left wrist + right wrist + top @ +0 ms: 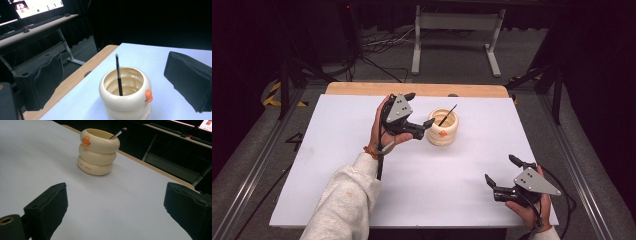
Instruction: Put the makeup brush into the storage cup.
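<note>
On white table (362, 200): one cream holder (443, 128), one black pen (447, 115), probably.

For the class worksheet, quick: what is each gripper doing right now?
Left gripper: open, holding nothing, beside the cream holder.
Right gripper: open, empty.

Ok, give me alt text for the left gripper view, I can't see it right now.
A cream, ring-stacked pen holder with an orange duck beak stands on the white table, a thin black pen leaning inside it. The left claw is open, its black jaws standing apart on either side of the holder without touching it.
</note>
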`<state>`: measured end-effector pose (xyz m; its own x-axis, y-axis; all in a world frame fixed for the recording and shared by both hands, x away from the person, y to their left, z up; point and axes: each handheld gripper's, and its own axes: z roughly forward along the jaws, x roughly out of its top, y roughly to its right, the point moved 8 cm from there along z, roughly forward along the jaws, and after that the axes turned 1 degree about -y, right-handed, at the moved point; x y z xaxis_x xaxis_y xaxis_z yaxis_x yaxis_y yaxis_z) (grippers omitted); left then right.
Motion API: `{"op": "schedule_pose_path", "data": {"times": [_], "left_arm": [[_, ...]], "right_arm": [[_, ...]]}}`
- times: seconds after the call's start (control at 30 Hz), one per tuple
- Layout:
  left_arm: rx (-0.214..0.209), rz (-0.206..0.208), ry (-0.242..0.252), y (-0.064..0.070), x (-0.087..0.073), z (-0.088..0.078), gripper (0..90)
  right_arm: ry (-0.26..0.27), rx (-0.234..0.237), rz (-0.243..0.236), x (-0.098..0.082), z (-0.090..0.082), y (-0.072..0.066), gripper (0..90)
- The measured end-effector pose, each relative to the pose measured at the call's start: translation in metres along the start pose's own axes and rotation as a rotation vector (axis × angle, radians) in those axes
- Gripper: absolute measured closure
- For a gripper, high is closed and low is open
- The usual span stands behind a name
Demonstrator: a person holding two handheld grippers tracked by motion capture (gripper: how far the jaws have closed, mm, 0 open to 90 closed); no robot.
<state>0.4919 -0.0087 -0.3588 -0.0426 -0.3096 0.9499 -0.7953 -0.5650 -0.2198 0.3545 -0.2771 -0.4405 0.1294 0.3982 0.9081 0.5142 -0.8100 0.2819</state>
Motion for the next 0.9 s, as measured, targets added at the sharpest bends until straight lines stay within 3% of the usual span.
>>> {"op": "schedule_pose_path", "data": {"times": [0.67, 0.9], "left_arm": [[0.027, 0.071, -0.043, -0.001, -0.010, -0.035, 3.0], [0.046, 0.091, -0.059, -0.002, -0.018, -0.057, 3.1]], "right_arm": [[-0.002, -0.003, -0.005, 0.000, 0.000, -0.001, 5.8], [-0.008, -0.004, -0.012, 0.000, 0.000, -0.002, 5.8]]}}
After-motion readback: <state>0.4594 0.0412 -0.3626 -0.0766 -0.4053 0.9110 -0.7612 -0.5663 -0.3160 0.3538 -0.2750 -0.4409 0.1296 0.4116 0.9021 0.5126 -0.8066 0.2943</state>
